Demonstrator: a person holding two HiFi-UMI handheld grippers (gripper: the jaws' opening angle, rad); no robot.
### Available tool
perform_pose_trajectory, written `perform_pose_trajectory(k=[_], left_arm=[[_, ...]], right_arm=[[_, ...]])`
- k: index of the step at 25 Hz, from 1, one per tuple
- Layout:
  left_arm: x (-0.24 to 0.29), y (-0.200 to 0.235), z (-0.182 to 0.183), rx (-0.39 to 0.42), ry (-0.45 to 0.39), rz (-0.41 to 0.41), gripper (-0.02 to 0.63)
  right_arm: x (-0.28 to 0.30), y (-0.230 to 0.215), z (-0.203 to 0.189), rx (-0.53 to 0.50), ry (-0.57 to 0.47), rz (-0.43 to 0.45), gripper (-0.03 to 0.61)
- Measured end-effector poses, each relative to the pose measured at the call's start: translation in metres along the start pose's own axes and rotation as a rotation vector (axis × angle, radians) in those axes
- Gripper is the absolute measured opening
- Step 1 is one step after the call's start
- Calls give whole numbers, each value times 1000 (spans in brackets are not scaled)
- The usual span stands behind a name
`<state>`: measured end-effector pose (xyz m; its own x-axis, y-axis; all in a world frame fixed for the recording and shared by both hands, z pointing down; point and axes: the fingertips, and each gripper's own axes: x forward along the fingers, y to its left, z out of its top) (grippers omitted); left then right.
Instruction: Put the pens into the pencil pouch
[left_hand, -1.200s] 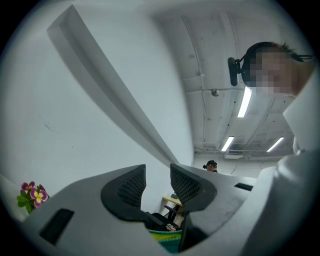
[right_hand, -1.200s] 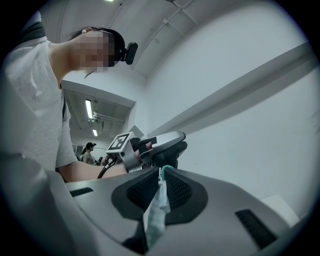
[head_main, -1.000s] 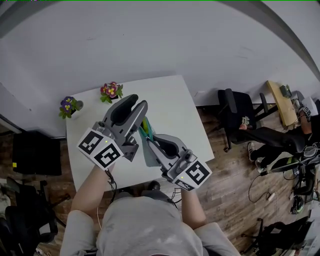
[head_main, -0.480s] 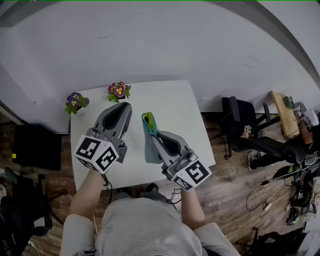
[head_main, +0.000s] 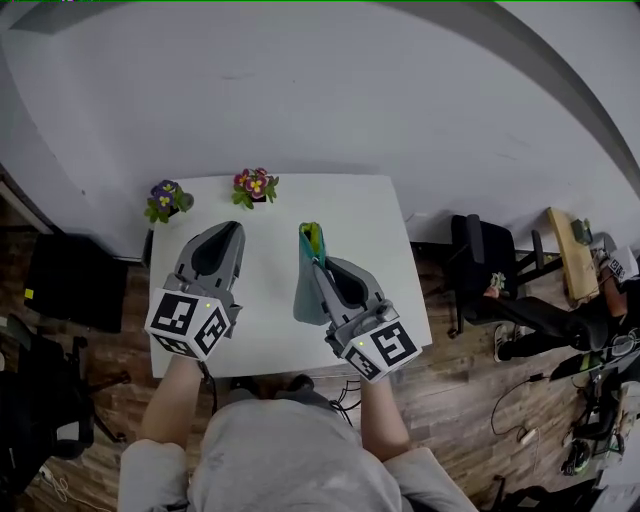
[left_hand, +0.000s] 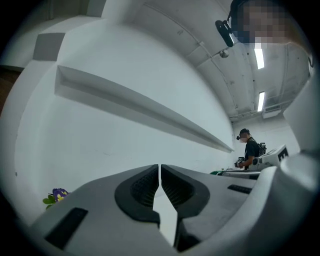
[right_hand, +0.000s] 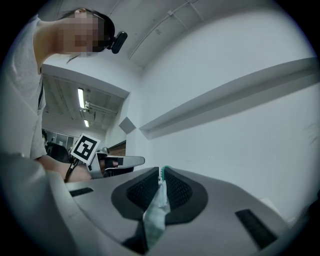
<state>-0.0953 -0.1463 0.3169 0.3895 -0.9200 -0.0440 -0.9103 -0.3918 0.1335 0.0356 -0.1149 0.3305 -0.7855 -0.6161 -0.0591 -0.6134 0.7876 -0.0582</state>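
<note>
Gripped pencil pouch (head_main: 306, 292) by its teal edge in right gripper (head_main: 320, 265), jaws clenched on the fabric. Held it upright over white table (head_main: 350, 205), mouth up, green-yellow tips (head_main: 312, 236) poking out. Was closing left gripper (head_main: 226, 230), jaws nearly together, nothing between them, off to pouch's left, apart from it.

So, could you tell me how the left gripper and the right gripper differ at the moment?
The left gripper is empty, its jaws closing on nothing; the right gripper is shut on the teal pouch. The left gripper sits over the left side of the table; the right gripper holds the pouch near the middle. Both point level toward the wall.
</note>
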Motion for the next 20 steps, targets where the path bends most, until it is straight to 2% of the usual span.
perform_pose_trajectory(k=[8, 20], left_arm=[[-24, 13, -4, 56, 14, 75, 38], [-56, 23, -15, 47, 21, 133, 38]], right_arm=[[3, -3, 7, -63, 18, -69, 49], [-13, -6, 16, -100, 6, -150, 49]])
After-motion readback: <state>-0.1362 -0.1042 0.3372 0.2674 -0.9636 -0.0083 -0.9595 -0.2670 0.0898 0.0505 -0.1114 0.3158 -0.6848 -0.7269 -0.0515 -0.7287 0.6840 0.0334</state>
